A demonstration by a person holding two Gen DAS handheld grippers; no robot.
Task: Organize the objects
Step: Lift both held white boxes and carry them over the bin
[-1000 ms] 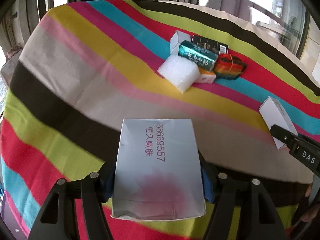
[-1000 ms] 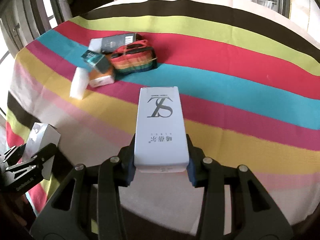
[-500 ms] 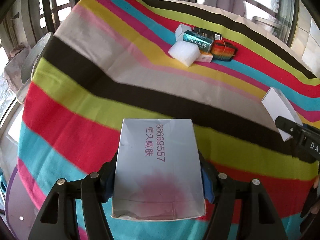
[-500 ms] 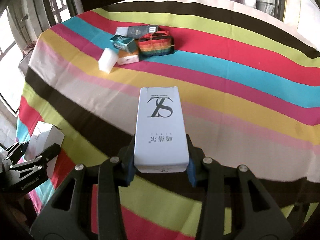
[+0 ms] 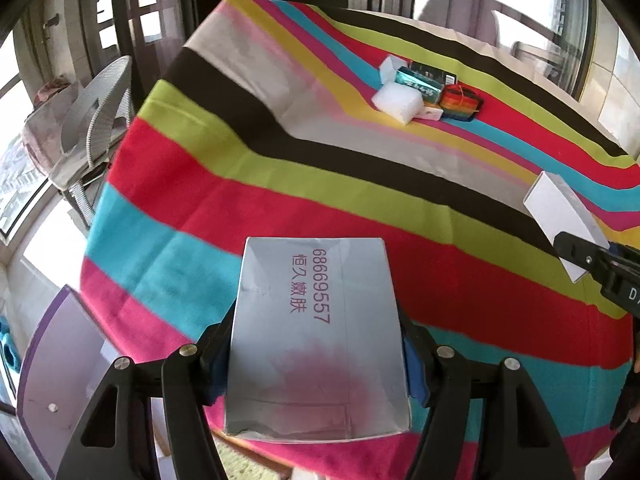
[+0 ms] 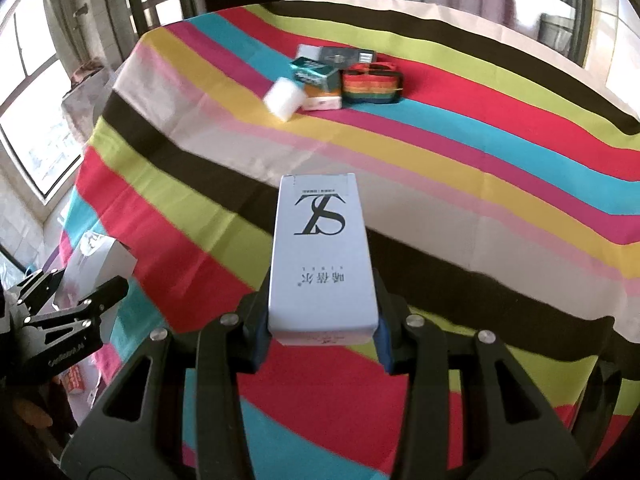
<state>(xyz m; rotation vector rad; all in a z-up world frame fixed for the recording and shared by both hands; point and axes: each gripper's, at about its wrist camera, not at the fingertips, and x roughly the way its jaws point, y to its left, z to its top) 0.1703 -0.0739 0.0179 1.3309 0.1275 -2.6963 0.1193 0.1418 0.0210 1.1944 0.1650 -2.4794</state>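
Observation:
My left gripper [image 5: 316, 356] is shut on a silver-grey box [image 5: 316, 332] with purple print, held in the air off the near edge of the striped table [image 5: 320, 200]. My right gripper [image 6: 322, 320] is shut on a tall white box [image 6: 323, 248] marked with a large black logo, also held off the table's near edge. Each gripper shows in the other's view: the right one with its white box [image 5: 560, 216], the left one with its box [image 6: 96, 268]. A pile of small things lies far off on the table: a white foam block [image 6: 282, 98], a teal box [image 6: 316, 76], a rainbow-striped pouch [image 6: 372, 86].
A dark box [image 6: 348, 56] and an orange-and-white box [image 6: 322, 100] lie in the same pile. The striped cloth hangs down over the table's near edge. A white wicker chair [image 5: 96, 120] stands left of the table. A purple-edged panel [image 5: 60, 368] is at the lower left.
Both grippers have pulled back from the table with their boxes still held. The table and the pile look smaller and farther, and the hanging cloth edge has come into view.

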